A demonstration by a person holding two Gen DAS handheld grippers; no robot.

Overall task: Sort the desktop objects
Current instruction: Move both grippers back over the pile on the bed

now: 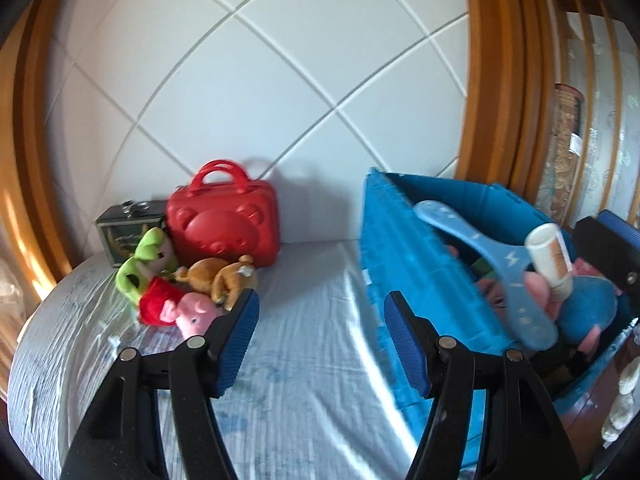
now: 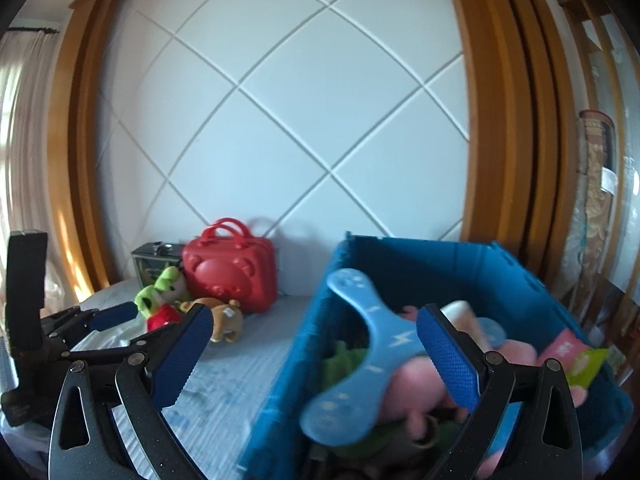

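Three plush toys [image 1: 188,280], one red case [image 1: 224,220], one blue crate [image 2: 420,264]

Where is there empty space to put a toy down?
The bed cover is bare between the soft toys by the red case and the blue box. The box itself is crowded. Both tools, left and right, are open and empty.
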